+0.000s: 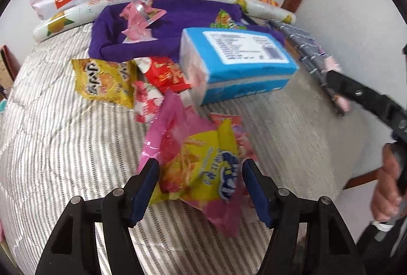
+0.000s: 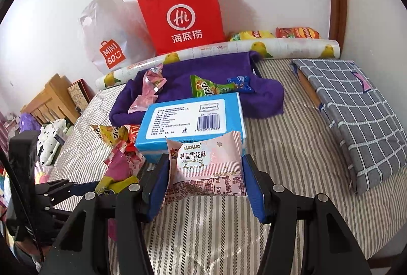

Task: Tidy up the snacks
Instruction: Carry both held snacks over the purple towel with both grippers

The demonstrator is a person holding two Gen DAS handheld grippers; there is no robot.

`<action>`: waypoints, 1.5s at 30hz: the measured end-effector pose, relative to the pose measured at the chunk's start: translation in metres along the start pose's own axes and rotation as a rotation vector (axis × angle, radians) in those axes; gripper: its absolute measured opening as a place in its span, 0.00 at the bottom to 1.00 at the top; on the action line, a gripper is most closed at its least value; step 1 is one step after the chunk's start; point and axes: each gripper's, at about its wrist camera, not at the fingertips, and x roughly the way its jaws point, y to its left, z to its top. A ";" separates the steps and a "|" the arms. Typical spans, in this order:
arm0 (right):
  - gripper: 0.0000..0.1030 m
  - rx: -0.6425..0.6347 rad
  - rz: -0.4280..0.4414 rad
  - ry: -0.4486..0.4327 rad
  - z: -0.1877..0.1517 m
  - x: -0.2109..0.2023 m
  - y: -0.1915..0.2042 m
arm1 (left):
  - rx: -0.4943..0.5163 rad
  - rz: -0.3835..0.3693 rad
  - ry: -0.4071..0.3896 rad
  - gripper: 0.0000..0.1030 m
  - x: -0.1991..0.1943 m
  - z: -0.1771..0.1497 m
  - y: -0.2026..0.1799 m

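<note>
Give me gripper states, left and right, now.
Left gripper: open, around the yellow-pink snack bag, not clamped.
Right gripper: closed on the pink snowflake crisp packet.

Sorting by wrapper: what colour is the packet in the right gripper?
Pale pink snack packet, clearest in the right wrist view.

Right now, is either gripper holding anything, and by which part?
Right gripper holds the pink snowflake-crisp packet by its two side edges. Left gripper is open around the yellow-and-pink snack bag, its pads not pressing on it.

Both wrist views angled down, close over the bed, sharing blue box (image 1: 236, 64) (image 2: 193, 117).
</note>
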 end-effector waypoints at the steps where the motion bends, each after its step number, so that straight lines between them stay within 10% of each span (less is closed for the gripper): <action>1: 0.54 0.001 -0.001 0.000 -0.001 0.000 0.000 | 0.004 -0.002 -0.009 0.64 0.000 -0.001 0.000; 13: 0.54 0.001 -0.006 0.001 -0.007 -0.005 -0.001 | -0.038 -0.061 -0.075 0.34 -0.026 0.000 0.012; 45: 0.54 -0.045 -0.012 -0.089 0.054 -0.033 -0.005 | -0.033 -0.110 -0.221 0.32 -0.061 0.095 -0.011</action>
